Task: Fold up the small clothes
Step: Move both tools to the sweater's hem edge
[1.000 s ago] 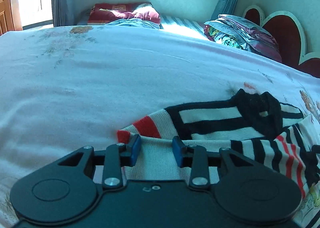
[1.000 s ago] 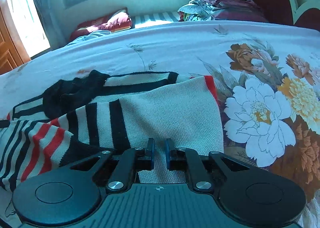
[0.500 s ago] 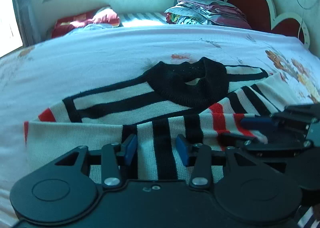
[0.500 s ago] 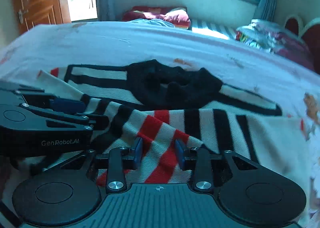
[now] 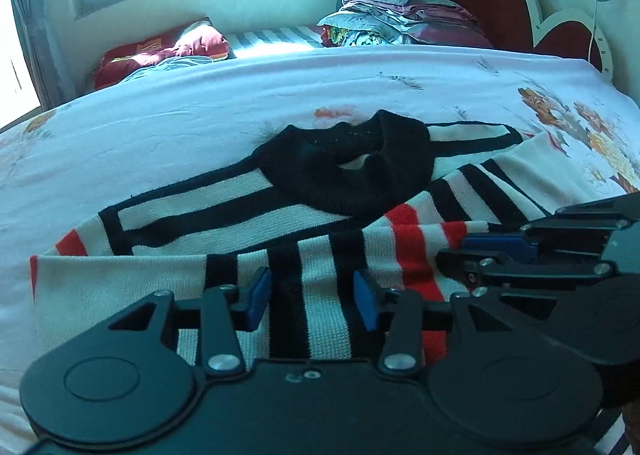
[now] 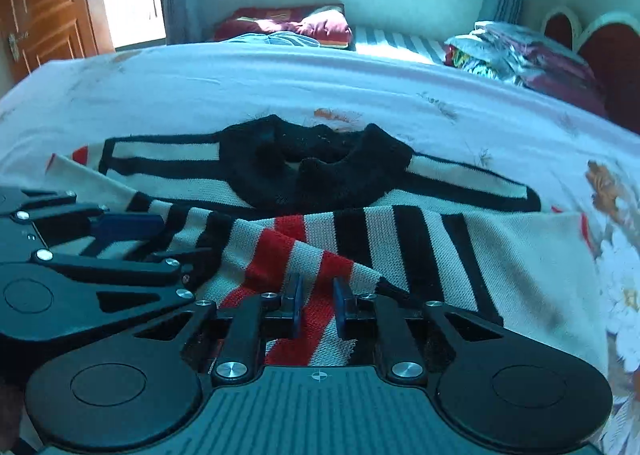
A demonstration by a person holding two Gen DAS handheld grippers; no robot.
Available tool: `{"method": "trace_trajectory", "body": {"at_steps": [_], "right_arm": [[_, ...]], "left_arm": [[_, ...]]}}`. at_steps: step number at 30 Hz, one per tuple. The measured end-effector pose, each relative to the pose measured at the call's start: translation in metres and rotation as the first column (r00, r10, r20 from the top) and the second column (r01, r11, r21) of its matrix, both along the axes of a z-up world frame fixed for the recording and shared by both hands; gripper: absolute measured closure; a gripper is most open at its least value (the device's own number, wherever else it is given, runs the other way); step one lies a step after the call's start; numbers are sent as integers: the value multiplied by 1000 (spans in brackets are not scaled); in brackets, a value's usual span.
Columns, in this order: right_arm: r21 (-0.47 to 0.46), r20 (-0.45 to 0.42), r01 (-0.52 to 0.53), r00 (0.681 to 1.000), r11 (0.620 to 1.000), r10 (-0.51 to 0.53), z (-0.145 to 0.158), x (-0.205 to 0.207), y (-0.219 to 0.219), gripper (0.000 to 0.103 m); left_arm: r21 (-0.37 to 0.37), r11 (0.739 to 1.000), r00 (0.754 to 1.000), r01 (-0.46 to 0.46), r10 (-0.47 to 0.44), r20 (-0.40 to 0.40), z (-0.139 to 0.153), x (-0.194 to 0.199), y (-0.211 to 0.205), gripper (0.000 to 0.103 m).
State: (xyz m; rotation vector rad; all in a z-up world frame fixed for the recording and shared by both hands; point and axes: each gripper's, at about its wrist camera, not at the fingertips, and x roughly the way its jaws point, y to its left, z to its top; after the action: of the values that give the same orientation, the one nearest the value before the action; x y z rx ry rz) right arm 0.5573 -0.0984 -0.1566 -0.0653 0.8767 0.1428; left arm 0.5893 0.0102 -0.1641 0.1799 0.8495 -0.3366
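Observation:
A small striped knit sweater (image 5: 240, 223), white, black and red with a black collar (image 5: 352, 171), lies on the bed with both sleeves folded across its front. It also shows in the right wrist view (image 6: 400, 239). My left gripper (image 5: 312, 297) is open, its blue pads over the black-and-white striped sleeve. My right gripper (image 6: 316, 305) is open but narrower, over the red-striped sleeve end. The right gripper shows at the right of the left view (image 5: 496, 251), and the left gripper at the left of the right view (image 6: 132, 231). The two stand close side by side.
The bed sheet (image 5: 200, 115) is pale with flower prints, larger flowers at the right (image 6: 616, 263). Folded bedding (image 5: 404, 23) and a red pillow (image 5: 160, 55) lie at the far side under the window. A red headboard (image 5: 492, 3) is at the right, a wooden door (image 6: 40, 15) at the left.
Both grippers moved from the sweater's outer edges toward its middle, bringing the sleeves across the front, and let go. The right jaws have narrowed a little over the last half second.

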Motion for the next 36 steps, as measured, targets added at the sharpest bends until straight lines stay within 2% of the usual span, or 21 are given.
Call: {"method": "trace_trajectory", "body": {"at_steps": [3, 5, 7, 9, 11, 13, 14, 17, 19, 20, 22, 24, 26, 28, 31, 34, 36], "right_arm": [[-79, 25, -4, 1000, 997, 6, -1, -9, -4, 89], [-90, 24, 35, 999, 995, -33, -1, -16, -23, 89], [-113, 19, 62, 998, 992, -61, -3, -24, -45, 89], [-103, 15, 49, 999, 993, -48, -3, -29, -56, 89], [-118, 19, 46, 999, 992, -44, 4, -30, -52, 88], [-69, 81, 35, 996, 997, -29, 19, -41, -45, 88], [-31, 84, 13, 996, 999, -10, 24, -45, -40, 88], [46, 51, -69, 996, 997, 66, 22, -52, -19, 88], [12, 27, -100, 995, 995, 99, 12, -55, -11, 88], [-26, 23, -82, 996, 996, 83, 6, -56, -13, 88], [-86, 27, 31, 999, 996, -29, 1, -56, -34, 88], [-99, 14, 90, 996, 991, -89, -1, -52, -55, 88], [-56, -6, 87, 996, 995, -88, 0, -49, -64, 88], [-66, -11, 86, 996, 994, -87, 4, -49, -62, 88], [-20, 32, 76, 997, 997, -75, 17, -61, -57, 88], [-25, -15, 68, 998, 997, -69, 4, -64, -54, 88], [-16, -3, 69, 998, 997, -69, 3, -65, -55, 88]], "left_arm": [[11, 1000, 1000, -17, 17, 6, 3, -5, 13, 54], [27, 999, 999, -45, 45, 11, 4, -13, 35, 53], [3, 997, 997, -81, 81, 10, 5, -22, 64, 52], [-6, 995, 995, -97, 97, 14, 6, -29, 80, 53], [13, 995, 994, -103, 103, 33, 13, -36, 78, 57], [-35, 994, 993, -103, 105, 45, 22, -47, 77, 56], [-57, 993, 993, -107, 109, 37, 24, -53, 75, 56], [-65, 993, 994, -98, 101, 35, 20, -69, 64, 56], [-27, 994, 993, -110, 111, 33, 13, -76, 63, 56], [-21, 992, 991, -126, 127, 31, 9, -79, 69, 56], [-3, 991, 990, -137, 137, 45, 4, -85, 84, 57], [21, 992, 991, -125, 124, 57, 4, -88, 91, 57], [26, 991, 990, -129, 127, 53, 5, -86, 90, 57], [28, 989, 989, -142, 141, 51, 5, -85, 88, 57], [29, 989, 988, -148, 146, 57, 4, -87, 87, 57], [26, 989, 988, -148, 146, 58, 3, -87, 88, 57], [31, 988, 987, -149, 147, 63, 2, -88, 86, 57]]}}
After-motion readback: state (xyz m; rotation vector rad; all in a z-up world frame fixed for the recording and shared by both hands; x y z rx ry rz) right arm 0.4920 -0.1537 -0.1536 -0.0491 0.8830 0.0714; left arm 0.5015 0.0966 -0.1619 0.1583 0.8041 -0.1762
